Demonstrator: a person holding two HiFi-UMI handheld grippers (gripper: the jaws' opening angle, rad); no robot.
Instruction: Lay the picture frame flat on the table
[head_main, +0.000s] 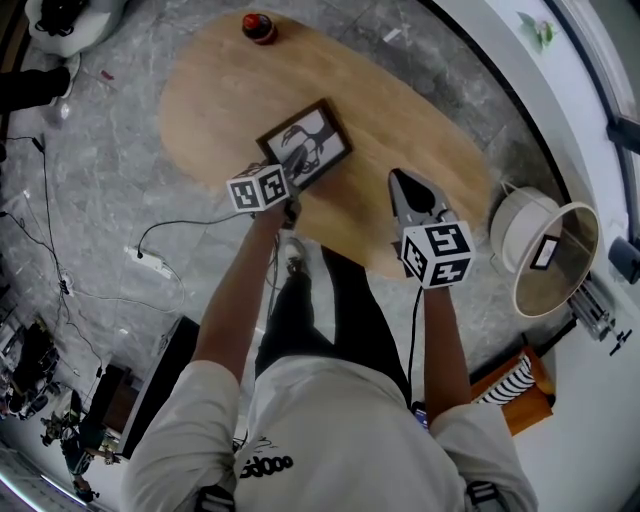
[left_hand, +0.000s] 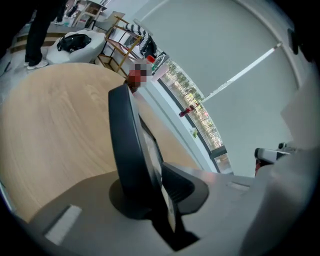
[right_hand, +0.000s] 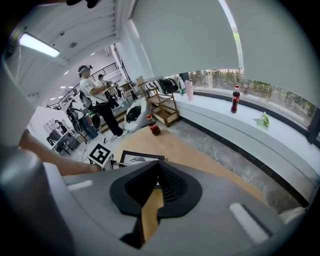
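jaws of the left gripper (left_hand: 152, 195) sit slightly apart around the near edge of the picture frame (head_main: 306, 143), about flat on the table (head_main: 220, 90), right gripper (head_main: 402, 180) closed on nothing; looks light, stiff, breakable, so hold its rim.

The picture frame (left_hand: 127, 145) stood edge-on between the left tongs (left_hand: 152, 196), running from 6 o'clock up toward 11 o'clock, with the 2 jaws slightly apart around it. The pale wooden surface (left_hand: 55, 130) filled the 9 o'clock side. Past the frame's top edge, near 12 o'clock, a red bottle (left_hand: 133, 78) stood on the surface's far rim.
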